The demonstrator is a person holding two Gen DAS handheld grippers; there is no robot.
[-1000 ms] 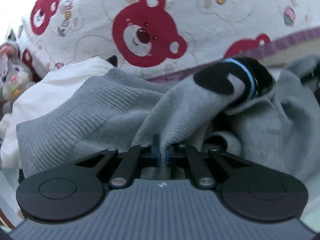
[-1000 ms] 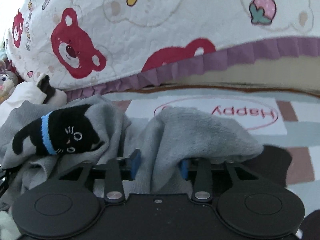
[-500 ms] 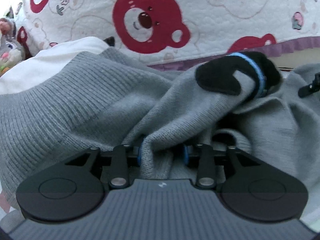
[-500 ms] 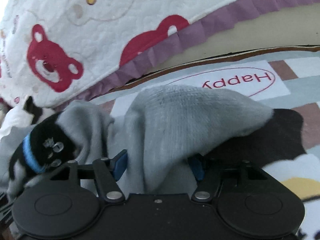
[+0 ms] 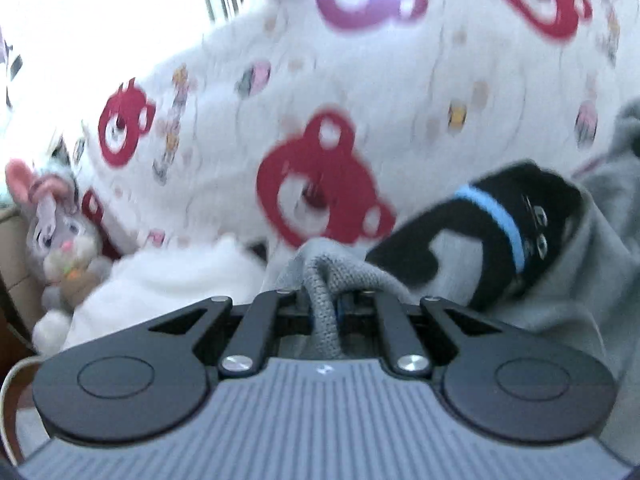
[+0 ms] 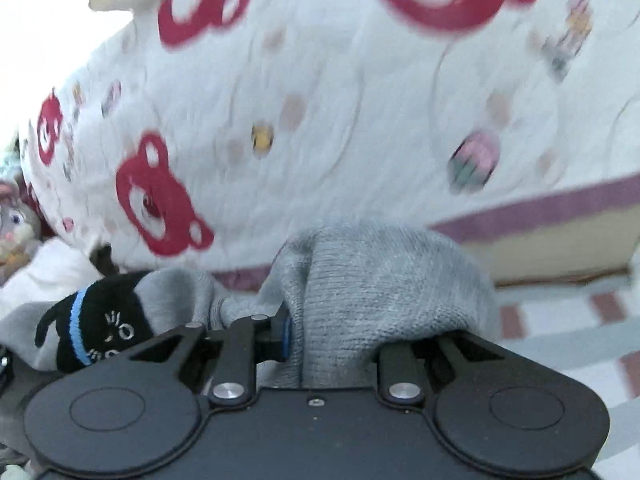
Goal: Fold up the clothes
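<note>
**Both grippers holding the grey sweater**

We are pinching a thin bunched fold of the grey sweater (image 5: 320, 300) in our left gripper (image 5: 326, 306), clamped tight. Our right gripper (image 6: 332, 336) is closing on a thick bunch of it, before the bear-print quilt (image 6: 320, 120).

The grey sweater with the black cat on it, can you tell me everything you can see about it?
The grey sweater is soft, ribbed knit, crumpled and bunched up, not yet folded. A fuzzy black cat patch with a blue collar and stitched eyes sits on it. The left hand-held gripper pinches one thin fold; the right hand-held gripper is closing on a thicker bunch. Behind it is a white bear-print quilt.
</note>
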